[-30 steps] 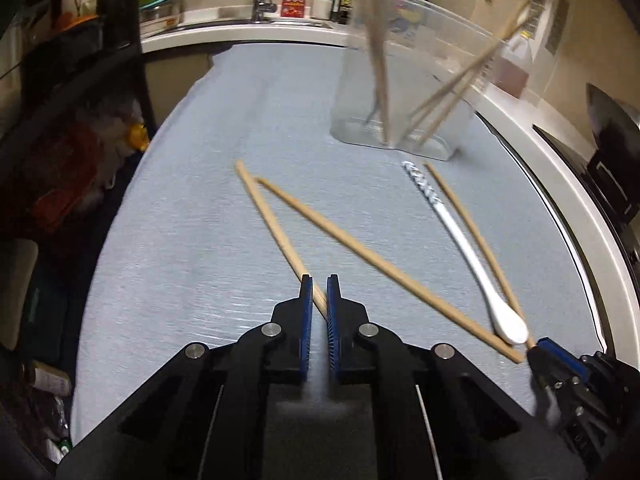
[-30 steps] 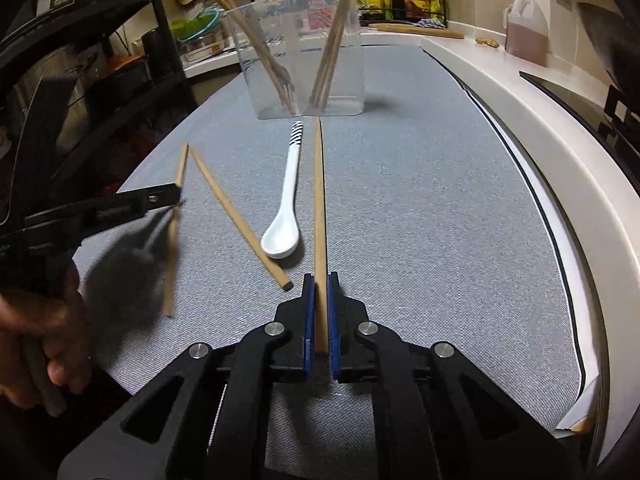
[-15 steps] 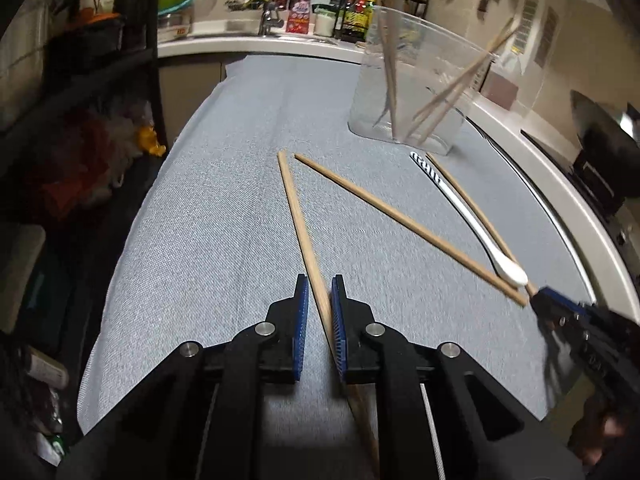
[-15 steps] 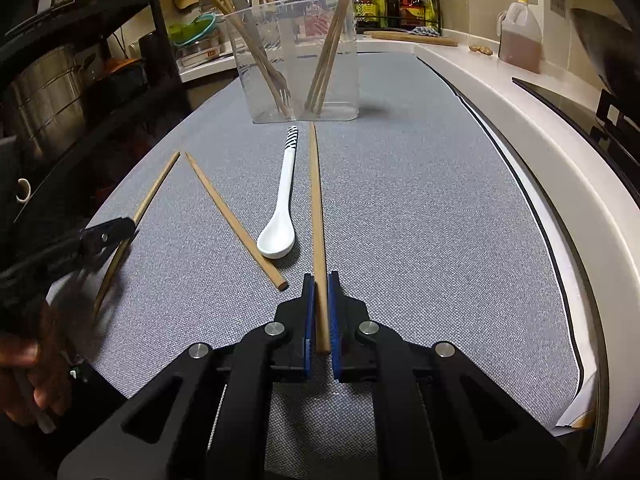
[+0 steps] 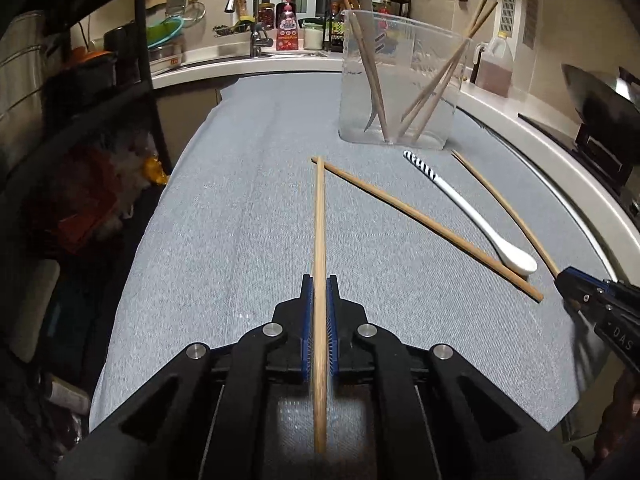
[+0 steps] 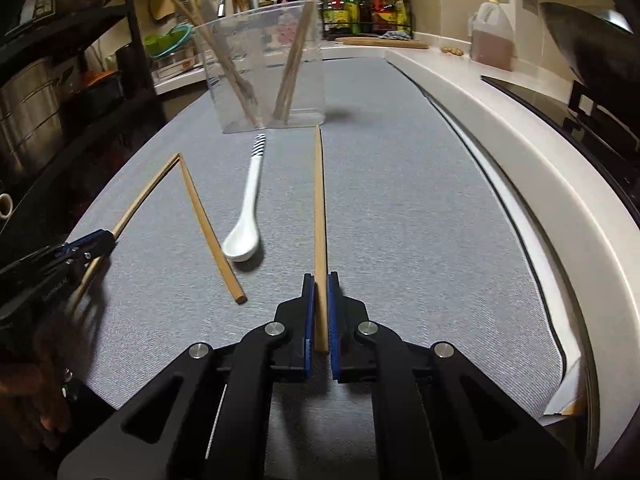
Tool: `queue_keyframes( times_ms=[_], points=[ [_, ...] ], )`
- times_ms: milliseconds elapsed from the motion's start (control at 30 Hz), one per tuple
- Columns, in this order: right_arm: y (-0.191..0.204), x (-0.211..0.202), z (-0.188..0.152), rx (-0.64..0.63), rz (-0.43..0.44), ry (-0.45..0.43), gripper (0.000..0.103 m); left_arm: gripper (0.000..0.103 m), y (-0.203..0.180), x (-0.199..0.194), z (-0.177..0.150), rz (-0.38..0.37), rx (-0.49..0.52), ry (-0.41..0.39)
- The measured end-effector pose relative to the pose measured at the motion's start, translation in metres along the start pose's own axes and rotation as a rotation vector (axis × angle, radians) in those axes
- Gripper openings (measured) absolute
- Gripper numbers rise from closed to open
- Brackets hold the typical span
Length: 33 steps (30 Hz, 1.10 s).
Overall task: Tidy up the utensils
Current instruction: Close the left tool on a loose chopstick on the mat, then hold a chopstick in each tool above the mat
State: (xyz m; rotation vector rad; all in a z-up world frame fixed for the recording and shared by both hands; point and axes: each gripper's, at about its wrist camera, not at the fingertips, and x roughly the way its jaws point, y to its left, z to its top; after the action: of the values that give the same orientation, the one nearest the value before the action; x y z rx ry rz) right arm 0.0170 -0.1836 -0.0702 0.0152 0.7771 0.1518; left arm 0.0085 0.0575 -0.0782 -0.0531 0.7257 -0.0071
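Observation:
My left gripper [image 5: 319, 280] is shut on a wooden chopstick [image 5: 319, 220] that points toward a clear plastic container [image 5: 398, 80]. The container holds several chopsticks and a fork. My right gripper [image 6: 319, 280] is shut on another wooden chopstick [image 6: 318, 200], which points at the same container [image 6: 266, 68]. A third chopstick [image 5: 432, 226] and a white spoon with a striped handle [image 5: 472, 212] lie on the grey mat between the two grippers. They also show in the right wrist view, the chopstick [image 6: 208, 228] and the spoon [image 6: 248, 216].
The grey mat [image 5: 240, 220] covers the counter. A white counter rim [image 6: 520, 152] and a dark stove with a wok [image 5: 600, 108] run along the right. A sink with a faucet [image 5: 248, 20], bottles and an oil jug [image 6: 492, 36] stand at the back. A dark shelf rack [image 5: 80, 120] stands left.
My left gripper has closed on its chopstick and swung it to point at the container. My right gripper still holds its chopstick and has moved slightly closer to the container.

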Motion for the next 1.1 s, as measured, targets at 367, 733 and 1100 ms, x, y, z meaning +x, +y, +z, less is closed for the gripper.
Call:
queue_keyframes(
  times_ms=[367, 733, 1100],
  points=[
    [0.000, -0.001, -0.003, -0.029, -0.015, 0.000, 0.010, 0.008, 0.004, -0.003, -0.009, -0.037, -0.008, 0.006],
    [-0.001, -0.002, -0.005, -0.018, -0.002, -0.005, 0.010, 0.014, -0.013, -0.025, -0.031, 0.036, 0.028, -0.029],
    [-0.001, -0.003, -0.005, -0.033, 0.001, -0.008, 0.007, 0.007, -0.011, -0.025, -0.029, 0.027, 0.017, -0.032]
  ],
)
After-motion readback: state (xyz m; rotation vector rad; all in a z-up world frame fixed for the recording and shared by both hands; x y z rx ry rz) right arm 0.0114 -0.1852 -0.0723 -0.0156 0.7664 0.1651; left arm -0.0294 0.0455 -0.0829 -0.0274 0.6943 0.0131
